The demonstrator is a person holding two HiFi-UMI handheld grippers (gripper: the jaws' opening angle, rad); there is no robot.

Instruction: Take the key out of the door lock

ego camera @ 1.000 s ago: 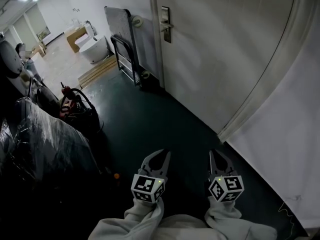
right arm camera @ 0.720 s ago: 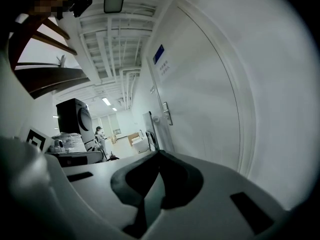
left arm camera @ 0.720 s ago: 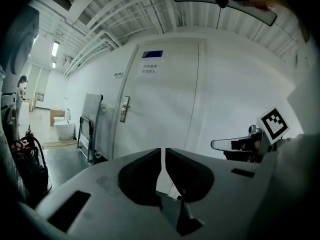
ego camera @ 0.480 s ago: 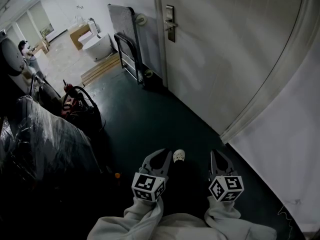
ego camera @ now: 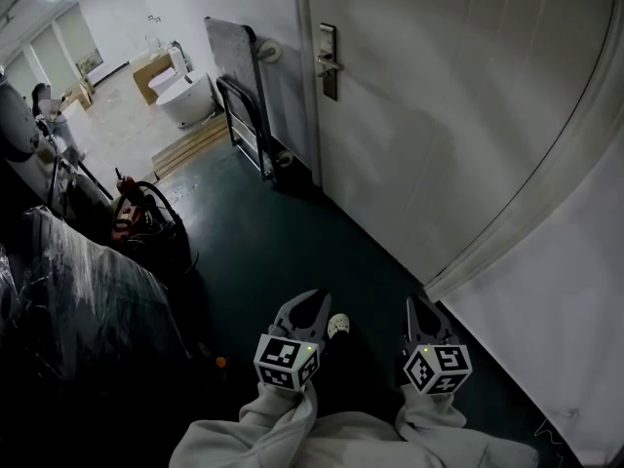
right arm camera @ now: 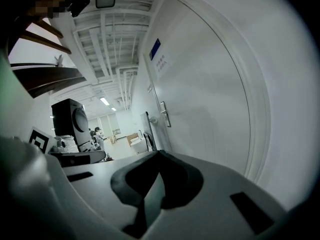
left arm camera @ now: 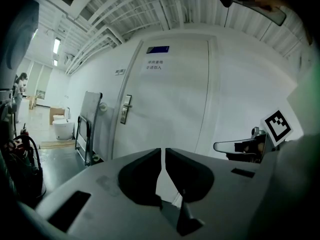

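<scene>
The white door (ego camera: 429, 96) stands shut some way ahead, with its metal lock plate and handle (ego camera: 328, 61) at the left edge. That plate also shows small in the left gripper view (left arm camera: 126, 109) and the right gripper view (right arm camera: 163, 114). No key can be made out at this distance. My left gripper (ego camera: 320, 302) and right gripper (ego camera: 417, 306) are held low and side by side, far from the door. Both are shut with nothing between their jaws (left arm camera: 162, 153) (right arm camera: 158, 155).
A hand trolley (ego camera: 246, 115) with a flat panel leans on the wall left of the door. Plastic-wrapped goods (ego camera: 78, 305) and a red and black tangle of hoses (ego camera: 136, 217) crowd the left. White fixtures (ego camera: 185, 96) and a person (ego camera: 43, 99) are further off. My shoe (ego camera: 338, 326) shows between the grippers.
The view has shifted slightly and the door lock sits a little lower in the picture. A shoe has come into sight between the grippers. Both grippers stay shut and low.
</scene>
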